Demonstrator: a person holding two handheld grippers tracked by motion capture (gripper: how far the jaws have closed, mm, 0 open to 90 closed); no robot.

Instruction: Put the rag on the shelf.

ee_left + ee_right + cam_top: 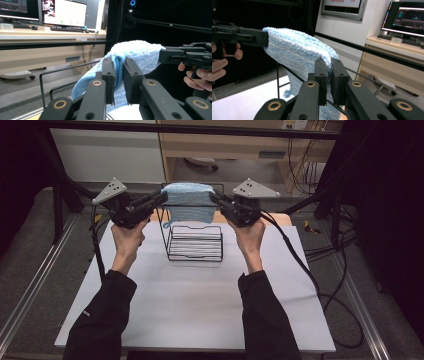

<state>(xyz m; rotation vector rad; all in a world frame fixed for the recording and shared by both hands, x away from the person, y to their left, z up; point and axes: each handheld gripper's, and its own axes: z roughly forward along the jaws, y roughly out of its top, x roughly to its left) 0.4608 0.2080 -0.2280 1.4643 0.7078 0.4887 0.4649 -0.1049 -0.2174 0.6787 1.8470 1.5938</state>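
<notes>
A light blue towel (pixel 188 200) hangs stretched between my two grippers, above a black wire rack (pixel 194 242) on the white table (pixel 200 300). My left gripper (pixel 163 198) is shut on the towel's left edge; in the left gripper view the cloth (pixel 135 53) is pinched between the jaws at the left gripper's tips (pixel 119 65). My right gripper (pixel 215 198) is shut on the right edge, and the right gripper view has the towel (pixel 294 53) folded into the jaws at the right gripper's tips (pixel 329 63). The towel's lower part drapes over the rack's top bar.
The wire rack has a tall handle frame (pixel 167 222) and stands at the table's far middle. A black frame bar (pixel 200 129) crosses the back. Cables (pixel 320 285) trail off the right side. Desks with monitors (pixel 63 12) lie beyond.
</notes>
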